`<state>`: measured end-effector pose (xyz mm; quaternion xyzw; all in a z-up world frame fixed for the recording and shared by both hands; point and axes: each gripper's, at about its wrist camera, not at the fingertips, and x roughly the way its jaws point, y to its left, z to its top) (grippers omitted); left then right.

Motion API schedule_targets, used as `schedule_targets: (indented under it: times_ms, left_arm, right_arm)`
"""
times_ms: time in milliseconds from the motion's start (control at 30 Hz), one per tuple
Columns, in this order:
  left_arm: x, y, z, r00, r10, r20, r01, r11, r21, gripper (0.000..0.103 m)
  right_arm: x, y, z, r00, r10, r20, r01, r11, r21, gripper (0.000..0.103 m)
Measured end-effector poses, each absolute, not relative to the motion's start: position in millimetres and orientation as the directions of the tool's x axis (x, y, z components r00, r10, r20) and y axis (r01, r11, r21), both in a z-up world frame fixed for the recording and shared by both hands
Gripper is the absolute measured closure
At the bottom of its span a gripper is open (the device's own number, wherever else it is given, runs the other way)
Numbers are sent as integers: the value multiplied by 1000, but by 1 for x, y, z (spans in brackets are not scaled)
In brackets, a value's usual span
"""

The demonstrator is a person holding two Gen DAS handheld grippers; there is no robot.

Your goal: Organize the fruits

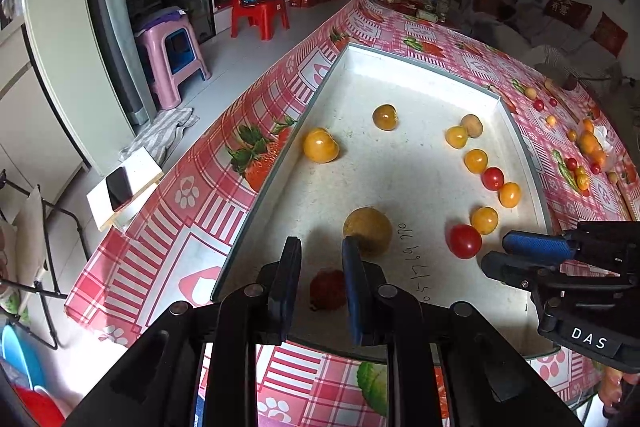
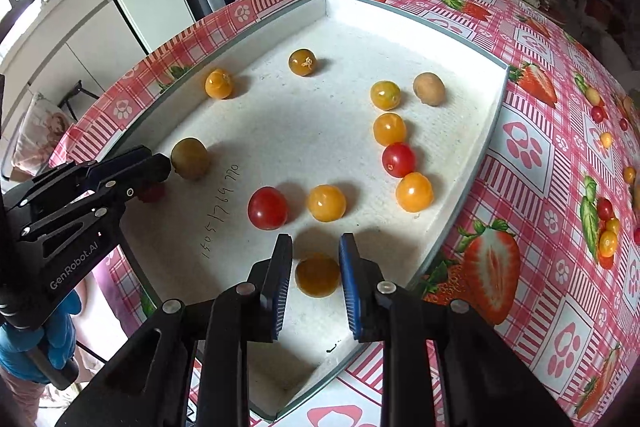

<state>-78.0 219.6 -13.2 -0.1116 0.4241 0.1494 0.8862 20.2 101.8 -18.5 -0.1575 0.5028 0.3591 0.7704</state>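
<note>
tray: scattered tomatoes | left gripper over red fruit (lychee-like)

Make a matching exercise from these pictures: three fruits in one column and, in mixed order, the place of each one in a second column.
Fruits:
1. red bumpy fruit
2. shaded orange fruit
3. brown-green fruit

Places:
a. between the fingers of the right tongs
b. between the fingers of the left tongs
c. just beyond the tips of the left tongs

Pairs: 1-b, 2-a, 3-c
</note>
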Motion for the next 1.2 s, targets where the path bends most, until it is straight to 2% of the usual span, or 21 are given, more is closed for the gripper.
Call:
schedule_targets:
  times_ms: [67, 100, 133, 233, 433, 467, 500, 533, 767, 867, 933, 1200]
  left_arm:
    - [-79, 219, -13, 596, 171, -785, -361, 930, -71, 76]
    - [-79, 219, -12, 601, 175, -780, -361, 930, -69, 54]
    - [-81, 219, -10, 614, 181, -768, -360, 930, -69, 36]
    - [-85, 213, -4, 639, 204, -741, -346, 937, -40, 36]
    - [-86, 207, 0, 630, 216, -746, -355, 934, -29, 35]
    - [-87, 205, 1, 627, 220, -747, -358, 933, -25, 32]
    - [-89, 204, 2, 625, 225, -747, -363, 932, -23, 14]
    - [-93, 202, 4, 634, 235, -737, -370, 929, -22, 2]
    - [-107, 187, 11, 648, 235, -724, -371, 928, -31, 2]
    - [-110, 180, 10, 642, 231, -731, -374, 927, -36, 2]
    - [-113, 174, 11, 648, 246, -721, -378, 926, -24, 2]
    - [-120, 148, 19, 637, 281, -718, -376, 926, 29, 2]
  right_arm:
    - [19, 99, -16, 235, 406, -883, -711, 691, 129, 62]
    - [18, 97, -14, 239, 414, -879, -709, 692, 133, 53]
    - [16, 94, -10, 244, 424, -872, -709, 691, 138, 49]
    - [12, 85, 2, 271, 448, -852, -708, 692, 138, 38]
    - [10, 66, 14, 297, 471, -830, -671, 722, 170, 25]
    - [10, 63, 15, 302, 466, -832, -664, 728, 167, 24]
    - [10, 61, 15, 306, 460, -833, -659, 734, 163, 24]
    - [10, 59, 16, 310, 454, -835, -654, 740, 159, 23]
    - [8, 45, 15, 319, 420, -849, -614, 774, 152, 18]
    - [6, 40, 14, 318, 425, -848, -604, 780, 164, 10]
    - [5, 37, 14, 326, 417, -849, -595, 788, 159, 1]
    - [-6, 21, 26, 401, 393, -827, -527, 838, 143, 0]
